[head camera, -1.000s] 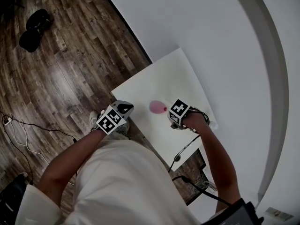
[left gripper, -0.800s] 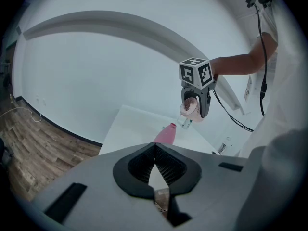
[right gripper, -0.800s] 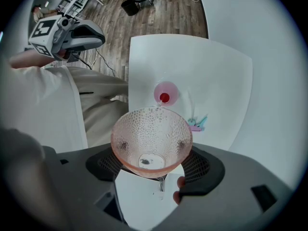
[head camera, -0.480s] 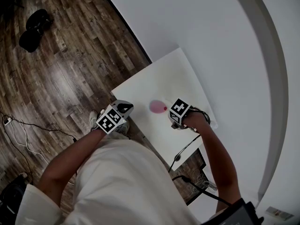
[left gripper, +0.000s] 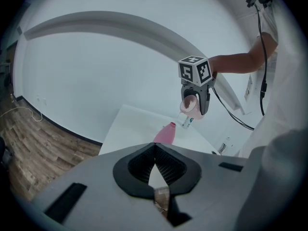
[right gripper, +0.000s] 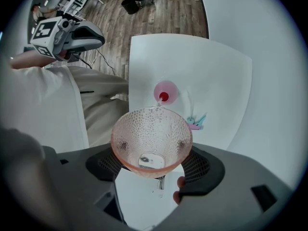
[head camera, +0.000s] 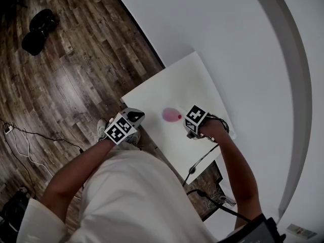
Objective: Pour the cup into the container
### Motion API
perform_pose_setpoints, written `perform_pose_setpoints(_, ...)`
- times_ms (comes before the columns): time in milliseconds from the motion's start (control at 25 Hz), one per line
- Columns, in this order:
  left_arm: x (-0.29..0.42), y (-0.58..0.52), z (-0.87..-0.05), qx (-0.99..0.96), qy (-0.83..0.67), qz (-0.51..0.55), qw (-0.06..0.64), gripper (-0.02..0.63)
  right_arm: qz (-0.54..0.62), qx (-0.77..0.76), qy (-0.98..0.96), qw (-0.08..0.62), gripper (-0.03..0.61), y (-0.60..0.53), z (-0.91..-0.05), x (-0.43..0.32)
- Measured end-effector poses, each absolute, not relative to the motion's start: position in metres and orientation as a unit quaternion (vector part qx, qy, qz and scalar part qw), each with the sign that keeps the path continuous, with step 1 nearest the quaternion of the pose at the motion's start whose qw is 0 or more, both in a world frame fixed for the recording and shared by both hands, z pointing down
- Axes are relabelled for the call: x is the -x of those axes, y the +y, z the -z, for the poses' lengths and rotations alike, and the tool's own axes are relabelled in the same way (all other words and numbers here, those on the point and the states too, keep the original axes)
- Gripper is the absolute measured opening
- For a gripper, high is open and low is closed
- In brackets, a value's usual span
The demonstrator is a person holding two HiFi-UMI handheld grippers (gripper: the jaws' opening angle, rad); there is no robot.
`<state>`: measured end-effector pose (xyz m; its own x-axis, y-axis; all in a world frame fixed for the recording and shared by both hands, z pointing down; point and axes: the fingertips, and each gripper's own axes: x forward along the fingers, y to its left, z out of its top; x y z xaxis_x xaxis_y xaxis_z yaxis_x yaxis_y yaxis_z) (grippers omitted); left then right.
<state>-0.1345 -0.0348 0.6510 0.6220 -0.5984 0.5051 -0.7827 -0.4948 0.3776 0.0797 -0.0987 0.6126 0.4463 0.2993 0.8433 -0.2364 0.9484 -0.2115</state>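
Table (head camera: 174,85): white, square, one corner towards the wall (head camera: 217,29). Wood floor (head camera: 76,70) is open on the side of the left gripper (left gripper: 154,163).

Left gripper: off the table's near edge, over the person's lap, well apart from the container (right gripper: 165,93). The jaws meet at their tips with nothing between them. From its view the container stands ahead on the table, and the right gripper (right gripper: 152,163) hangs above and beyond it.

Right gripper: over the table, inside its edges. Bare tabletop lies ahead of it and to both sides. The jaws are closed on the cup (right gripper: 151,134), one pad on each side of the lower wall.

Cup: pink, dimpled glass, tipped forward, so the gripper's own view looks into the bowl. Its far rim lines up just over the container's red mouth. Whether liquid is running out cannot be told.

Container: pink, upright, directly ahead of and below the right gripper, near the table's middle.

A small teal and pink item (right gripper: 196,121) lies on the table just right of the container, apart from it.
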Motion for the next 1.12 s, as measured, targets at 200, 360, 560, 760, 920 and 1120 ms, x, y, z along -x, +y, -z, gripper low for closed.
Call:
perform_pose_setpoints(200,0.1356,-0.0321,-0.6505,-0.85,-0.404,-0.157,0.299,0.011,-0.158,0.034,-0.499,0.852,0.366,-0.096,-0.6114,-0.0801)
perform_pose_setpoints(360,0.1366,-0.0339,-0.6534,-0.85,-0.406,-0.157,0.296,0.011,-0.159,0.036,-0.497,0.852,0.367,-0.097,-0.6105,-0.0797)
perform_pose_setpoints(560,0.1344,-0.0327,-0.6513,-0.851,-0.403,-0.159,0.298,0.011,-0.159,0.039,-0.495,0.853,0.366,-0.0963,-0.6085,-0.0809)
perform_pose_setpoints(760,0.1331,-0.0329,-0.6528,-0.85,-0.404,-0.158,0.299,0.011,-0.157,0.042,-0.491,0.856,0.367,-0.0983,-0.6066,-0.0808)
perform_pose_setpoints(920,0.1335,-0.0317,-0.657,-0.849,-0.407,-0.159,0.298,0.011,-0.154,0.046,-0.488,0.858,0.367,-0.0995,-0.6047,-0.0796)
perform_pose_setpoints(1120,0.1356,-0.03,-0.6574,-0.848,-0.407,-0.156,0.303,0.011,-0.154,0.052,-0.483,0.86,0.367,-0.0981,-0.6054,-0.0774)
